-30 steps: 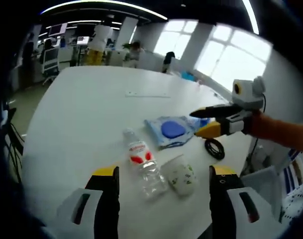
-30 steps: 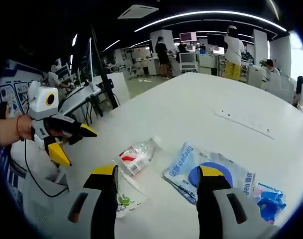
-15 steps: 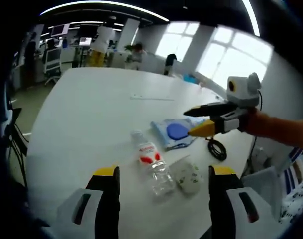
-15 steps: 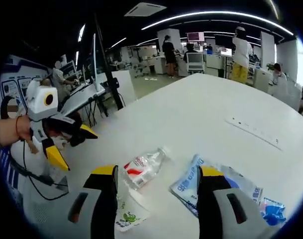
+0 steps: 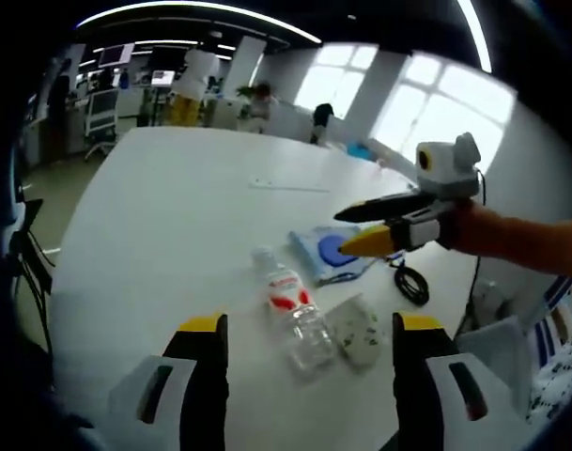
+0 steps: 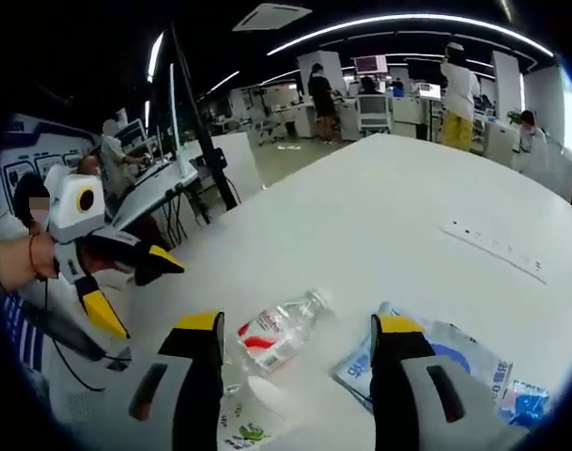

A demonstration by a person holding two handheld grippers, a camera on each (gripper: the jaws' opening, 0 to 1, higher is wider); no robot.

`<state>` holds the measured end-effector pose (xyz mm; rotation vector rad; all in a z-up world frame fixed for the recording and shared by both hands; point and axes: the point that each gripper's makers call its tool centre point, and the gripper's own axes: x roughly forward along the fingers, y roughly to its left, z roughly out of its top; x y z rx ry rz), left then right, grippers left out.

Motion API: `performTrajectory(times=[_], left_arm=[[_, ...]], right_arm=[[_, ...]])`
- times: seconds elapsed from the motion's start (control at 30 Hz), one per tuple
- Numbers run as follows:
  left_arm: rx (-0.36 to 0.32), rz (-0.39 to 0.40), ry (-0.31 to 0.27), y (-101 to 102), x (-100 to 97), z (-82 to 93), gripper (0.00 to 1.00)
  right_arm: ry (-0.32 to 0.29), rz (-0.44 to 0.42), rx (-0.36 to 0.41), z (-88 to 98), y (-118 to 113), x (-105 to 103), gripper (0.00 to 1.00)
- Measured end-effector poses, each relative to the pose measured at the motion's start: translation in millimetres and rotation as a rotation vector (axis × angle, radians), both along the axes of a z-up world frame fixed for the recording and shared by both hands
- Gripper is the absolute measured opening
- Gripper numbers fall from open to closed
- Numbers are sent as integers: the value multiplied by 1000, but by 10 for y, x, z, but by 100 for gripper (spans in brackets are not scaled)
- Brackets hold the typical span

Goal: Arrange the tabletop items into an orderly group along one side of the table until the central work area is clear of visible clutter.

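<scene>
Table (image 5: 173,216): white, broad, carrying a small cluster of items close to one edge; long pale strip (image 5: 287,187) lying flat further in, well apart from the cluster.
Bottle (image 5: 291,311): clear plastic, red-and-white label, lying on its side, cap end pointing toward the middle of the table; also in the right gripper view (image 6: 278,331).
Small pouch (image 5: 358,332): whitish with green print, lying just beside the bottle, nearer the table edge.
Blue-and-white packet (image 5: 331,254): flat, with a round blue patch, just beyond the bottle; in the right gripper view (image 6: 455,357), a smaller bright blue wrapper (image 6: 524,403) beside it.
Black cable (image 5: 408,280): coiled loop at the table edge, next to the packet.
Left hand-held gripper (image 5: 304,329): jaws spread wide, nothing between them, raised above the table with bottle and pouch seen in the gap; seen side-on in the right gripper view (image 6: 126,291), off the table edge, jaws parted.
Right hand-held gripper (image 6: 295,329): jaws spread, empty, above the bottle; seen from the left gripper view (image 5: 365,228), black and yellow jaws apart, hovering over the packet, not touching it.
Sleeve (image 5: 525,240): orange, behind the right hand-held gripper.
</scene>
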<state>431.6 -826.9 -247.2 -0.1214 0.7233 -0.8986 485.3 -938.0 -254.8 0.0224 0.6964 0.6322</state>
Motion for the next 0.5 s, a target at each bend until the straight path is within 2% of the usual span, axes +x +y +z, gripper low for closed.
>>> performTrajectory(times=[0.23, 0.5], left_arm=[[-14, 5, 5, 11, 11, -26, 67], [-21, 17, 12, 54, 27, -71, 66]], right_arm=[[58, -10, 50, -105, 89, 81, 57], [105, -40, 90, -229, 149, 207, 57]])
